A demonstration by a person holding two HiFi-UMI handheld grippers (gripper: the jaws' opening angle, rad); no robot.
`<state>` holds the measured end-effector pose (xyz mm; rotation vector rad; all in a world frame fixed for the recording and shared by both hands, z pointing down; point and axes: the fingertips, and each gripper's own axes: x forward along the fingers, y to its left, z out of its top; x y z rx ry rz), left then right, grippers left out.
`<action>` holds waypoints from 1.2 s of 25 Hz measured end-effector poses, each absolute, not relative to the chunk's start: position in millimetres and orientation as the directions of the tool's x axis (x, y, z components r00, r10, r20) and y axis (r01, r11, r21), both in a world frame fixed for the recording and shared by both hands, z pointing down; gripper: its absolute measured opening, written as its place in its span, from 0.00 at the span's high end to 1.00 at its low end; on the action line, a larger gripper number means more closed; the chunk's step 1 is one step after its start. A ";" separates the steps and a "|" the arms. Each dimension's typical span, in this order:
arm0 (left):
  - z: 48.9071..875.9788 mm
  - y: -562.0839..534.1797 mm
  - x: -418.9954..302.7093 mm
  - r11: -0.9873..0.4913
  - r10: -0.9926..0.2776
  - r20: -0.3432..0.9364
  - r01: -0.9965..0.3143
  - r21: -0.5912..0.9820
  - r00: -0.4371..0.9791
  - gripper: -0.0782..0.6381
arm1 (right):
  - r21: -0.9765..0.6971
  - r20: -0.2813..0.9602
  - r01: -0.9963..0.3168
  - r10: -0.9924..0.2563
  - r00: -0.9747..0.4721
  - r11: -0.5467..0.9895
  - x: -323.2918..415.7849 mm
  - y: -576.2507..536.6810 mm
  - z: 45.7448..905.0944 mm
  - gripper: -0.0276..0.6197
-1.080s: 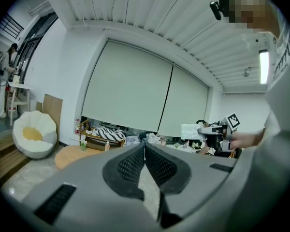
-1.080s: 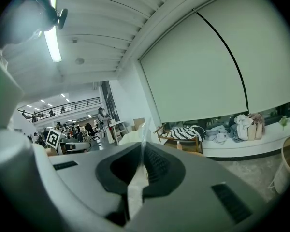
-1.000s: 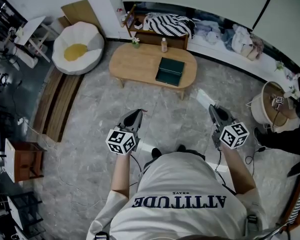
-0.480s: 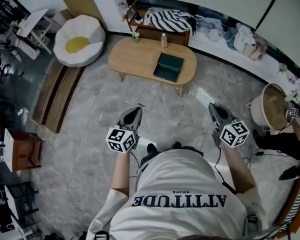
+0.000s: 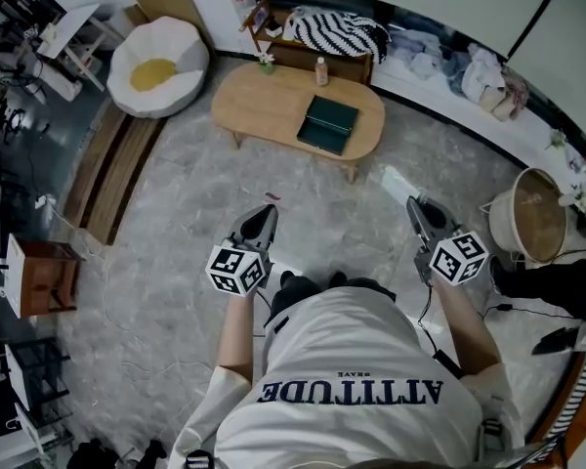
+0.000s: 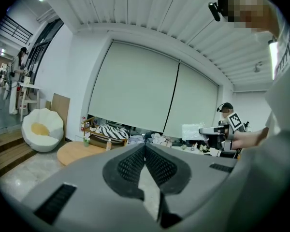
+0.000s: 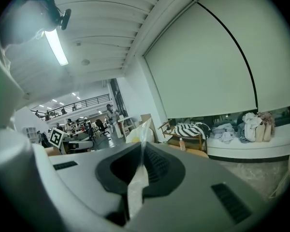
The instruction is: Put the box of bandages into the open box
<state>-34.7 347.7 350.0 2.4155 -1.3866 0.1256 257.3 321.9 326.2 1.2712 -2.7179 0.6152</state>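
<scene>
Two tongs, both shut tight and holding nothing, point ahead of a person standing on a pale marbled floor (image 5: 176,213). The left tongs (image 5: 266,213) and right tongs (image 5: 414,206) are held level with each other, well apart. Each one's own view shows its ribbed pads meeting at the tip with nothing caught between them.

Well ahead stands a low oval wooden bench (image 5: 264,115). It carries a flat dark green box (image 5: 331,124) near its middle, with a small bottle (image 5: 320,70) and a little potted plant (image 5: 265,60) along its far edge. No box of bandages can be told apart with certainty from here. The green box is the likeliest of the task's things, though whether it is the bandages or the container meant to take them cannot be told. A white beanbag seat (image 5: 158,66) sits off to the left.

The job looks barely begun, and the step in hand appears to be closing on the bench. To do it well, the person should come up square to the bench's near long side. The tongs should stay low and steady, and one pair should part only once the green box is within reach. It would be best to grip it across its narrower span and keep clear of the bottle behind it.
</scene>
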 end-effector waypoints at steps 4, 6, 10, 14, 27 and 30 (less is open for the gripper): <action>356.5 343.1 -27.6 -0.448 -0.822 0.256 -0.855 0.262 0.509 0.86 | -0.328 0.242 -0.741 -0.706 -0.666 0.586 259.6 315.2 332.6 0.92; 359.3 340.5 -25.3 -0.445 -0.822 0.260 -0.856 0.263 0.507 0.86 | -0.329 0.246 -0.737 -0.700 -0.670 0.590 260.0 312.1 336.3 0.92; 359.1 330.5 -27.9 -0.439 -0.824 0.264 -0.860 0.262 0.501 0.86 | -0.337 0.254 -0.733 -0.693 -0.675 0.590 256.5 301.7 340.8 0.92; 360.4 315.4 -35.4 -0.437 -0.825 0.264 -0.861 0.261 0.499 0.86 | -0.337 0.258 -0.735 -0.693 -0.673 0.588 250.8 287.5 343.1 0.92; 357.7 220.3 -65.7 -0.500 -0.794 0.247 -0.828 0.253 0.555 0.86 | -0.315 0.259 -0.782 -0.745 -0.615 0.537 221.4 215.2 343.9 0.92; 353.0 192.2 -76.7 -0.521 -0.780 0.248 -0.815 0.253 0.575 0.86 | -0.316 0.257 -0.800 -0.765 -0.590 0.511 210.9 193.2 337.7 0.92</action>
